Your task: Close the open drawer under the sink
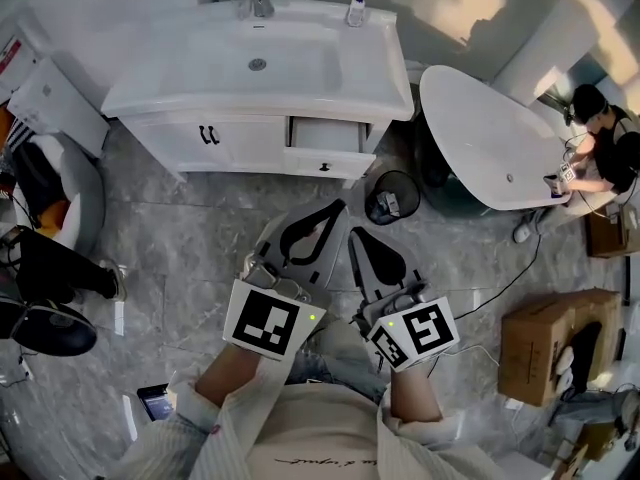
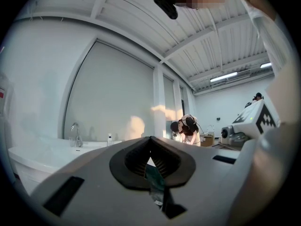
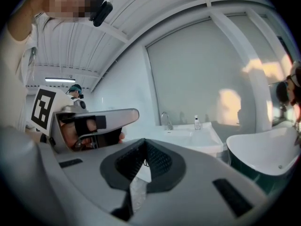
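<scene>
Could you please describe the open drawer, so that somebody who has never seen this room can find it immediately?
Start at the white vanity with the sink at the wall. Below the basin, at its right end, sits the drawer. Unlike the shut doors left of it, it is pulled out, showing its inside, and carries one small dark knob.

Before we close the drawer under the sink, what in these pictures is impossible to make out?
Drawer interior: head view, its rear lies under the sink counter; in their own views, the left gripper and right gripper cover it.
Bottle label: head view, too small.
Bin contents: head view, dark and small.
</scene>
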`<state>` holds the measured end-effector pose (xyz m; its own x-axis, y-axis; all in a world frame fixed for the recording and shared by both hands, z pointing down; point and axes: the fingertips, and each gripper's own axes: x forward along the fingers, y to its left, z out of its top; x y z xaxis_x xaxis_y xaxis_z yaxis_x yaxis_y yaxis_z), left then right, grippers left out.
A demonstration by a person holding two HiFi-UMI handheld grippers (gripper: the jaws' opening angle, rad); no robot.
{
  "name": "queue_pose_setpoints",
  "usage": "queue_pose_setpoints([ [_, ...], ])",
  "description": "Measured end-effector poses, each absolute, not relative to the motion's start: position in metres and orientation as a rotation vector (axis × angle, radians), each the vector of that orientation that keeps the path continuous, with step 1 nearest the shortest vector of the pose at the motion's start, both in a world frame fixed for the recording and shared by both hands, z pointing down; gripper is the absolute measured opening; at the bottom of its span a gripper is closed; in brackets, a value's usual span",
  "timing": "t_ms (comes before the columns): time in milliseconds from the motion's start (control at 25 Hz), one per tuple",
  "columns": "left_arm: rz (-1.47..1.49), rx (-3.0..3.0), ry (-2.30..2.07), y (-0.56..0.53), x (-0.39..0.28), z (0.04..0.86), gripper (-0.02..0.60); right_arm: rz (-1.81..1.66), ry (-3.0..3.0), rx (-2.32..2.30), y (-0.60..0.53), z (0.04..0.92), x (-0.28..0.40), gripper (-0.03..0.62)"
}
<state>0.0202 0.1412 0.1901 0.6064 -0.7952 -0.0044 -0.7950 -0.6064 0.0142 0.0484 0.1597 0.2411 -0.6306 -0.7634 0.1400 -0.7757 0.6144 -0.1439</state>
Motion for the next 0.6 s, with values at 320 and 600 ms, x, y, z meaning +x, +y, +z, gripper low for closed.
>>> queue_pose_setpoints([
  [320,0.004,2.779,-1.391,0.133,0.008,0.204,0.015,0.329,-2.743,1.348,0.151,0.249,0.047,0.009],
  [600,0.026,2.768,-1.407,0.1,0.007,0.212,0.015,0.359,-2.736,1.315,0.116,0.264,0.046,0.009],
])
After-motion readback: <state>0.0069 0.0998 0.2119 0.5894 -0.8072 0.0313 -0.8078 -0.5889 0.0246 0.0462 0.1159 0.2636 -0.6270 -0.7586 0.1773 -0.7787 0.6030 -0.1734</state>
